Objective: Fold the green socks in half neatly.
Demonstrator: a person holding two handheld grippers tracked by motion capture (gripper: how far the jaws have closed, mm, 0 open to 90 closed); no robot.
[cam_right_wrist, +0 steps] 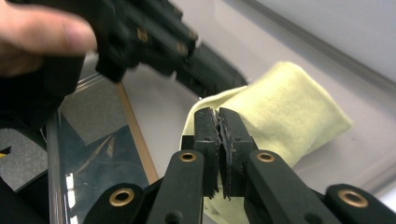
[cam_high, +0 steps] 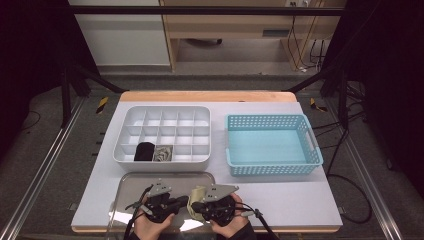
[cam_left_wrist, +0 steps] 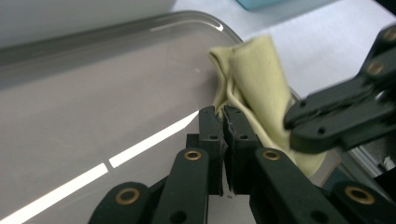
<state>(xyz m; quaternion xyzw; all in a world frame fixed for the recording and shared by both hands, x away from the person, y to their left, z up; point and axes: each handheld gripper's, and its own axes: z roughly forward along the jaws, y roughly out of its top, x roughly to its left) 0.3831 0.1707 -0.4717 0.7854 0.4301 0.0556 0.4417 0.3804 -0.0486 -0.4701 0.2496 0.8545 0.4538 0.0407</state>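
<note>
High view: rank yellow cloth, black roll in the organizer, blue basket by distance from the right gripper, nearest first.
From the right gripper:
1. Yellow cloth, pinched at the jaws, over the metal tray's right edge.
2. Black roll, up and left, front row of the white organizer.
3. Blue basket, up and right. Its near corner rivals the roll; by centre it's farthest.

High view was soft and low-res; table [cam_high: 300, 200] lit evenly from above, dark surrounds, faint shadows. Metal tray [cam_left_wrist: 93, 93] carried bright white glare streaks in the left gripper view. Both gripper views were blurred at close range, especially the near tongs.
</note>
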